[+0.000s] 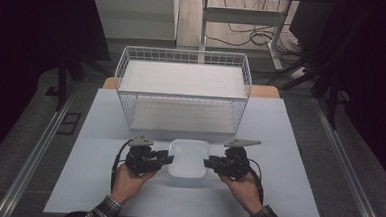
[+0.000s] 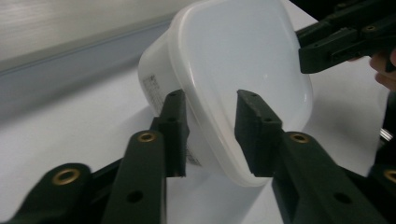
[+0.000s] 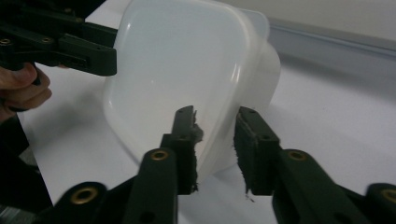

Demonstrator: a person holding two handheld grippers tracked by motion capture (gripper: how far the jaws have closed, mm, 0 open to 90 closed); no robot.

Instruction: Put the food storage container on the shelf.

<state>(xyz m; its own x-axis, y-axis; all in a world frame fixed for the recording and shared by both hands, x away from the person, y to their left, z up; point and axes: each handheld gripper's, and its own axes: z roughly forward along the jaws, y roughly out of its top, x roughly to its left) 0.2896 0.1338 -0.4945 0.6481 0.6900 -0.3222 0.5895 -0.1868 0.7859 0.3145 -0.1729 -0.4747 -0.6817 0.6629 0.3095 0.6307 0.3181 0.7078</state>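
One white label [image 2: 150, 87], its print unreadable, on the container [image 2: 243, 70].

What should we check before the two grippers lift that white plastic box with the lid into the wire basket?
1. Left gripper straddles the rim of the white lidded plastic box: ok.
2. Right gripper straddles the opposite rim: ok.
3. Pads pressing firmly on the rim: cannot tell.
4. Lid seated flat on the box: ok.
5. White wire basket open on top, nothing inside: ok.
6. Path across the white table to the basket free: ok.
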